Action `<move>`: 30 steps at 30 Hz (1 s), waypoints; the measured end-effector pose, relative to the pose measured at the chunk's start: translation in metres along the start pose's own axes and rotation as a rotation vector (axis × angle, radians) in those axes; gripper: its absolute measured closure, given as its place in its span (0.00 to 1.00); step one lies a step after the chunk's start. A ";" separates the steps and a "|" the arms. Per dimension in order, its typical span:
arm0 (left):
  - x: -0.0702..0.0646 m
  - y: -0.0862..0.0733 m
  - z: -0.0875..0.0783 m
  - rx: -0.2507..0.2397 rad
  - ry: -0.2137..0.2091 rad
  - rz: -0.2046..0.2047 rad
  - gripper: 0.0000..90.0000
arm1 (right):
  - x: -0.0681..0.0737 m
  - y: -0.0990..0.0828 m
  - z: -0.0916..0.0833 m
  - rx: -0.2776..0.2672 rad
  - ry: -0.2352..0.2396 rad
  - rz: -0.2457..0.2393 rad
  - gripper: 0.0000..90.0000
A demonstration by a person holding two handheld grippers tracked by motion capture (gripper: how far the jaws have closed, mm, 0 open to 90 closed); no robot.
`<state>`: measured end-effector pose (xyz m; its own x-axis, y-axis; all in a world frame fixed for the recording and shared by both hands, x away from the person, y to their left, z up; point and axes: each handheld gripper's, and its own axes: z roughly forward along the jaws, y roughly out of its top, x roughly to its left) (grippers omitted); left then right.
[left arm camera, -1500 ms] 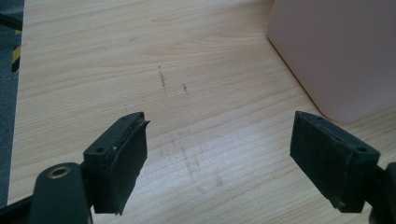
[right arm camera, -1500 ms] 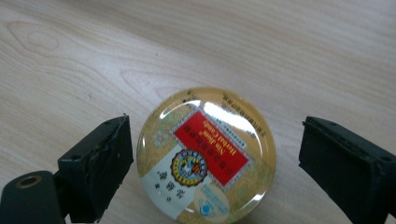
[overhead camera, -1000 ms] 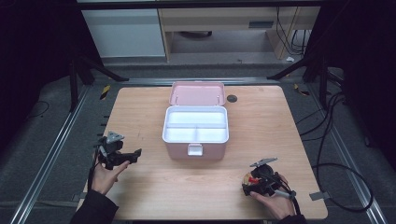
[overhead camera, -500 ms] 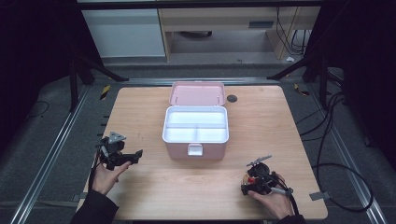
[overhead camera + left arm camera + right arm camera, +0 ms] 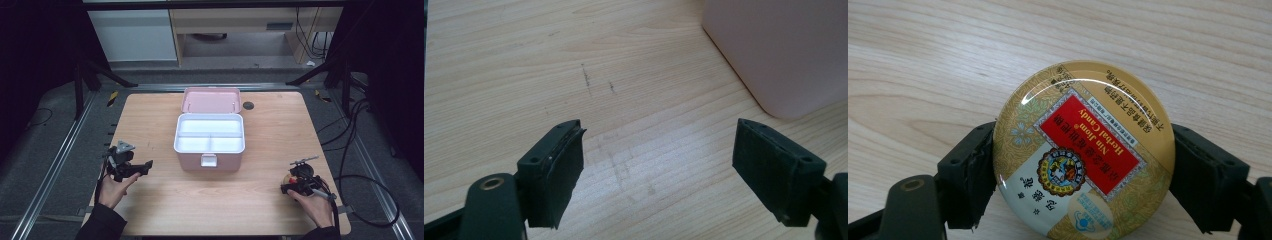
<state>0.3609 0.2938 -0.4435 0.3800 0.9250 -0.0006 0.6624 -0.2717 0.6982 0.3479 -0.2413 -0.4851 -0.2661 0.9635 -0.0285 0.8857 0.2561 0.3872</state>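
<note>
A round gold candy tin (image 5: pixel 1083 150) with a red label sits between the jaws of my right gripper (image 5: pixel 1084 142), and both pads press on its rim. In the high view that gripper (image 5: pixel 290 185) is at the table's front right, with the tin (image 5: pixel 290 178) at its tip. My left gripper (image 5: pixel 145 166) is at the front left, pointing toward the pink box (image 5: pixel 210 159). Its jaws (image 5: pixel 659 137) stand wide open over bare wood with nothing between them. The box's pink corner (image 5: pixel 784 50) is just ahead on the right.
The pink box stands open at the table's middle, its lid (image 5: pixel 211 100) tipped back and a white divided tray (image 5: pixel 210 135) inside. A dark round hole (image 5: pixel 248 105) lies behind it. Cables (image 5: pixel 360 190) trail off the right edge.
My right hand has shifted to the right along the front of the table with the tin in its jaws. The left hand has stayed where it was.
</note>
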 end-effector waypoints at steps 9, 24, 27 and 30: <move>0.000 0.000 -0.001 -0.003 -0.003 -0.002 0.23 | -0.004 0.000 0.003 -0.028 0.004 -0.008 0.17; -0.004 0.020 -0.011 -0.064 -0.031 0.007 0.26 | -0.001 0.016 -0.034 -0.233 0.009 -0.009 0.16; -0.007 0.026 -0.010 -0.073 -0.039 0.015 0.26 | 0.001 0.021 -0.039 -0.266 0.021 -0.012 0.16; -0.012 0.035 -0.009 -0.080 -0.049 0.027 0.26 | 0.011 0.040 -0.050 -0.361 0.049 -0.029 0.19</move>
<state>0.3740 0.2756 -0.4124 0.4295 0.9029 -0.0148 0.5987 -0.2724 0.7532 0.3614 -0.2241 -0.4244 -0.3149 0.9491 -0.0039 0.6881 0.2312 0.6878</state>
